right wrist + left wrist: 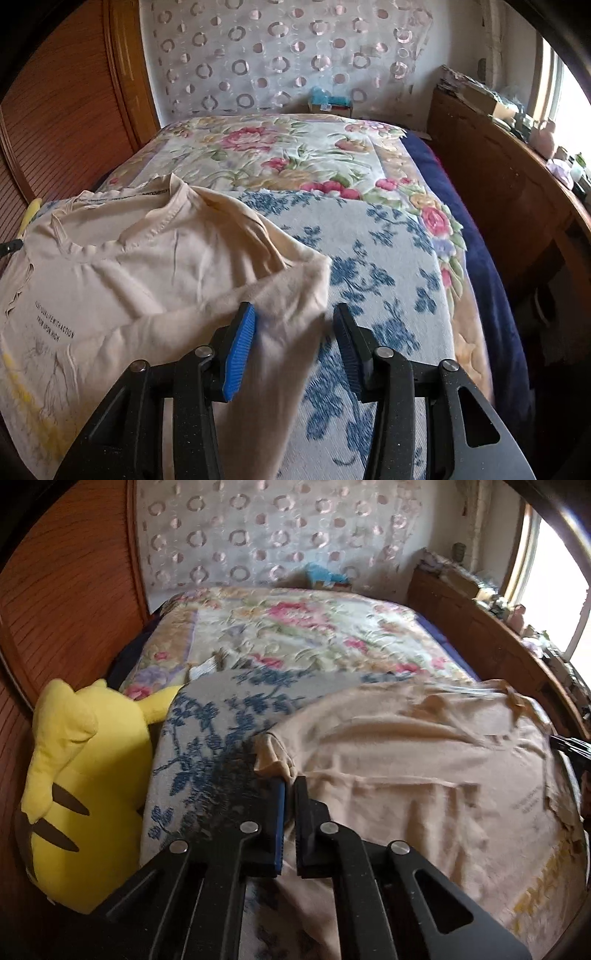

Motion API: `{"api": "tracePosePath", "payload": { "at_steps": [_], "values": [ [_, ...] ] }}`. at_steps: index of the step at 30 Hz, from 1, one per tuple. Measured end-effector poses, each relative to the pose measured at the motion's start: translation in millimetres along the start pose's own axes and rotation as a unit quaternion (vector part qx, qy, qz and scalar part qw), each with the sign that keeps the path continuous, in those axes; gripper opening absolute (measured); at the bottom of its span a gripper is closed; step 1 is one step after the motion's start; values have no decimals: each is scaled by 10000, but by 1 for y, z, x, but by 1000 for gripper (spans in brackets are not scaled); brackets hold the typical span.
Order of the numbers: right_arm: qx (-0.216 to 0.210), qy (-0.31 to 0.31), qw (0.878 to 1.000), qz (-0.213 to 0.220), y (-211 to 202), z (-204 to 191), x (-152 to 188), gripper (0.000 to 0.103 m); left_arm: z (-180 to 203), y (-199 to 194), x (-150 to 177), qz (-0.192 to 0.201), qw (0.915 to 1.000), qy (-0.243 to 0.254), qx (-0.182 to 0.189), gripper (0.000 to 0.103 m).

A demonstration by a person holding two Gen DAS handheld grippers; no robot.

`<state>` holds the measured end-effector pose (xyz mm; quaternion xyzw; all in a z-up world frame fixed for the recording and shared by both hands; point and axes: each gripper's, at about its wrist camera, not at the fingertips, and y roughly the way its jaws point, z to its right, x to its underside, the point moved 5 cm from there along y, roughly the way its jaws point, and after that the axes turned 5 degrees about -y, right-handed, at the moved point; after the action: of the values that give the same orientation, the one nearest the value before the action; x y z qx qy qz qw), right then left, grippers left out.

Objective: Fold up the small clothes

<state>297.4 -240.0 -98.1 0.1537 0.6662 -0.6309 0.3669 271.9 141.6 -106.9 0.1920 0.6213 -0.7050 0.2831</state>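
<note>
T-shirt on the bed, one sleeve pinched, the other sleeve between open fingers.

My left gripper is clenched on the sleeve hem just ahead of its fingertips. My right gripper stands released, its pads apart, with the other sleeve lying between them and against the left pad, not pressed. To do this well, I'd close the right fingers squarely on that hem, matching the left grip, then lift both sides evenly so the fold lands straight. Beige, soft and wrinkled, the shirt lies print-up on the blue-flowered blanket, collar beyond the fingers, small black lettering and a faint yellow drawing on its chest.
</note>
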Motion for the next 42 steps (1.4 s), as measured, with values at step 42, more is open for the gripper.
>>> {"api": "tracePosePath", "payload": {
  "at_steps": [42],
  "values": [
    [-749, -277, 9948, 627, -234, -30, 187, 5, 13, -222, 194, 1007, 9932, -15, 588, 5]
  ]
}}
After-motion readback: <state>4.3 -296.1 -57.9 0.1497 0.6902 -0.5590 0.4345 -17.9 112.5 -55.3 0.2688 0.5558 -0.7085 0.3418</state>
